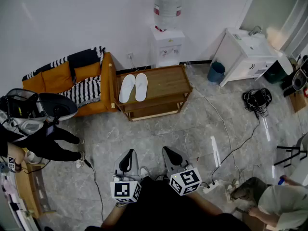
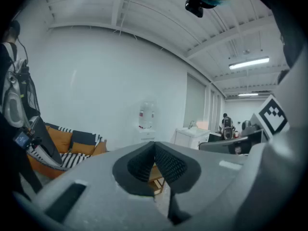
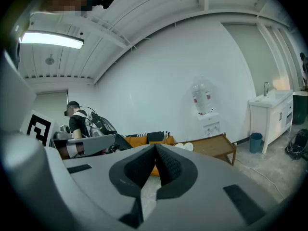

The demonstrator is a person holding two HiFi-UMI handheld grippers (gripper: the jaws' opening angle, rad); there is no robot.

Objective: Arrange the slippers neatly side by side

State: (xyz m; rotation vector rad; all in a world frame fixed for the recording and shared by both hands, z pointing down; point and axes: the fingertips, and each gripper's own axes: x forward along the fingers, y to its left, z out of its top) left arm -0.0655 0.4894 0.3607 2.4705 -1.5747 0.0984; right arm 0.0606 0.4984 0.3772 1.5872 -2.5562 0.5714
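1. White slippers (image 1: 134,87) lie as a pair on the left part of the low wooden table (image 1: 168,82). They sit side by side, close together at the wall end and a little apart at the near end.
2. That table stands against the wall, between the orange sofa (image 1: 57,78) with its striped throw and the white sink cabinet (image 1: 245,57).
3. Just behind the table is a water dispenser (image 1: 167,46) with a big bottle on top. A blue bin (image 1: 216,72) stands beside the cabinet.
4. The left gripper (image 1: 127,160) is held low over the grey floor, well apart from the table. Its two dark pads are pressed together with nothing between them.
5. The right gripper (image 1: 172,157) sits just beside it, aimed roughly at the table. Its claw is closed too, and it is empty.
6. Neither gripper touches the slippers, and open floor lies between them and the table.
7. A person in black (image 1: 50,138) is at the left by the sofa, with gear around them. Another person (image 1: 281,203) is crouched at the lower right, near cables on the floor.
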